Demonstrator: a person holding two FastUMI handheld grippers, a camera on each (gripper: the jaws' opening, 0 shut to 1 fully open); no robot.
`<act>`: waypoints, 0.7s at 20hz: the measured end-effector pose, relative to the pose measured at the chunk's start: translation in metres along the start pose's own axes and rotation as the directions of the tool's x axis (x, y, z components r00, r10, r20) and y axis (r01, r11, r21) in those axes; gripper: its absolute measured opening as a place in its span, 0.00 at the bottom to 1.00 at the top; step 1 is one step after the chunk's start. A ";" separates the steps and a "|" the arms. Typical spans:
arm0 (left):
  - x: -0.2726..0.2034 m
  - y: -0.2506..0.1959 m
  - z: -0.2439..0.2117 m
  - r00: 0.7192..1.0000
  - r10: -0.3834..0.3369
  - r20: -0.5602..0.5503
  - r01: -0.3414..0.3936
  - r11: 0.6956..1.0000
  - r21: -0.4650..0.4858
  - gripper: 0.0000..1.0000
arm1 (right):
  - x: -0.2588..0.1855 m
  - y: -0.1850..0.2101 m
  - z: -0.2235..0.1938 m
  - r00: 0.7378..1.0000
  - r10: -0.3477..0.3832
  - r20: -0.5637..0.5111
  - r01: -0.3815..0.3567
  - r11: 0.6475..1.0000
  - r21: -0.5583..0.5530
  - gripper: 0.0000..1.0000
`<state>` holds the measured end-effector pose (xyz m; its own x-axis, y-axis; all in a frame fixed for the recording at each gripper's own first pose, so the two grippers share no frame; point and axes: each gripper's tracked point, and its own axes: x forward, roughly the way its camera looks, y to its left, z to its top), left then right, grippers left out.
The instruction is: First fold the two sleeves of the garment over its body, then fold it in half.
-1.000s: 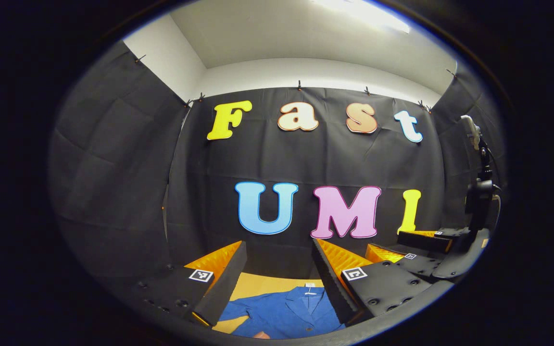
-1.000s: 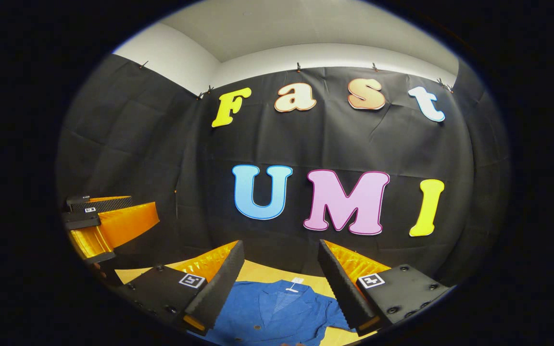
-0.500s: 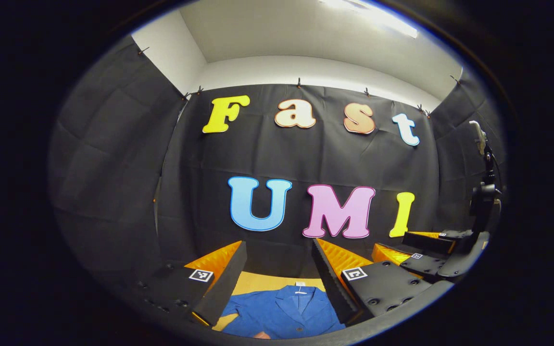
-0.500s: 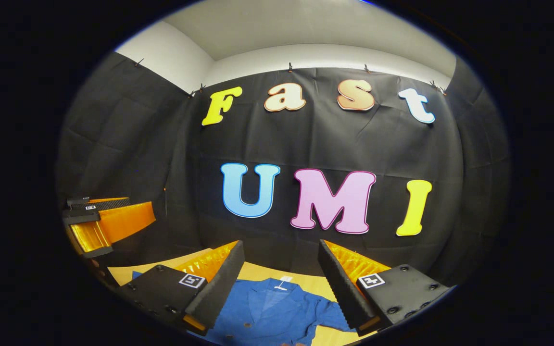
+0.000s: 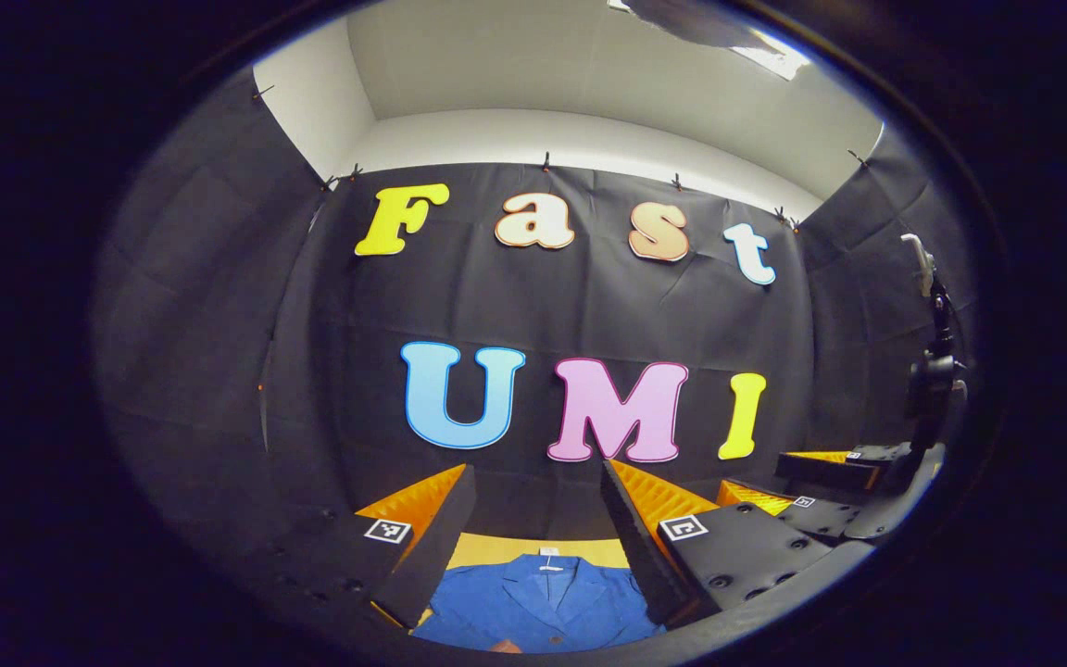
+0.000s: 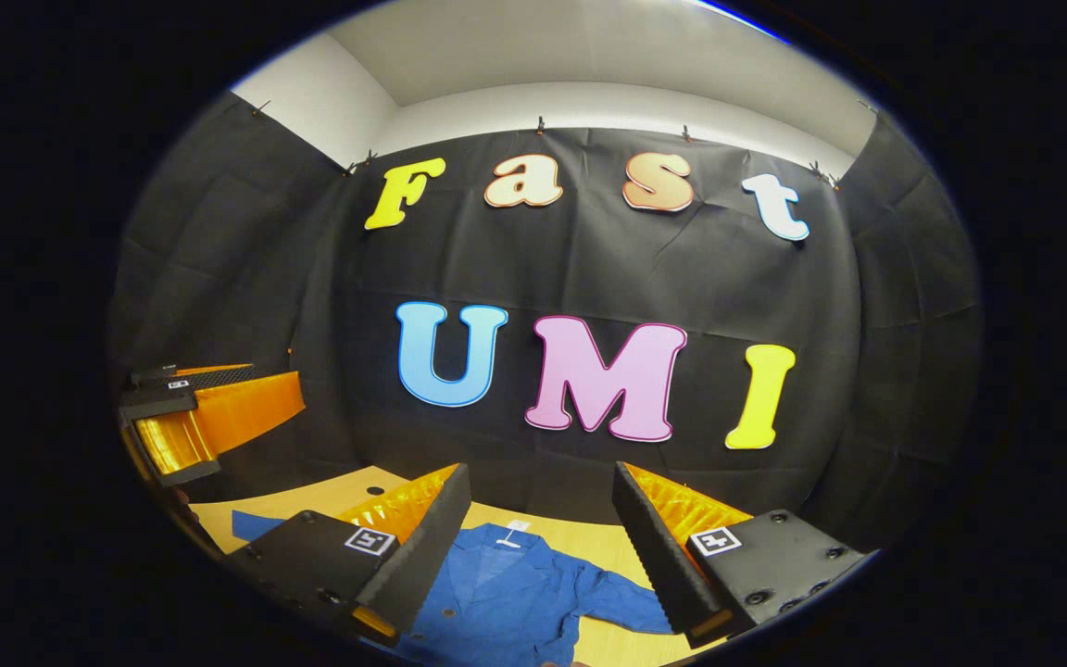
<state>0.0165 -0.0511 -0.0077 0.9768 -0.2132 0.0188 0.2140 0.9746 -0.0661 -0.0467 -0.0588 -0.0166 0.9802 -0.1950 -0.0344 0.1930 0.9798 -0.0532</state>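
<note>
The left gripper's (image 5: 538, 519) fingers (image 5: 432, 547) stand spread wide apart with nothing between them, and past their gap lies the blue garment (image 5: 538, 607) on the yellow table (image 5: 496, 548), its collar toward the wall and a white tag at the neck. The right gripper's (image 6: 541, 523) fingers (image 6: 659, 547) are likewise parted and empty, held above the table (image 6: 589, 537) without touching the cloth. In the right gripper view the garment (image 6: 506, 602) spreads flat, its collar open, buttons down the front, one sleeve (image 6: 626, 613) reaching out toward the right finger and a blue corner (image 6: 251, 525) showing beyond the left finger. Farther off in the left gripper view, the other gripper sits low at the right edge with a dark stand (image 5: 932, 371) rising behind it. In the right gripper view the other gripper shows at the left edge, raised well above the table, its fingers also apart. Behind everything hangs the black cloth wall (image 6: 589, 269), pinned up under a white ceiling (image 5: 589, 74).
</note>
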 end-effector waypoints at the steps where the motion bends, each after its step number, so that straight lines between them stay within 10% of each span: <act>1: 0.002 -0.005 0.000 1.000 -0.026 0.002 0.026 1.000 -0.008 0.79 | -0.002 -0.004 -0.002 1.000 -0.014 -0.005 0.014 1.000 0.001 0.93; 14: 0.024 -0.063 -0.013 0.970 -0.243 -0.012 0.242 0.969 -0.058 0.80 | -0.051 -0.117 -0.078 0.959 -0.266 -0.098 0.258 0.962 -0.087 0.92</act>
<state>0.0267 -0.1181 -0.0163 0.8957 -0.4441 0.0220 0.4435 0.8885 -0.1177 -0.1225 -0.1669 -0.0863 0.8842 -0.4524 -0.1166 0.4351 0.8883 -0.1469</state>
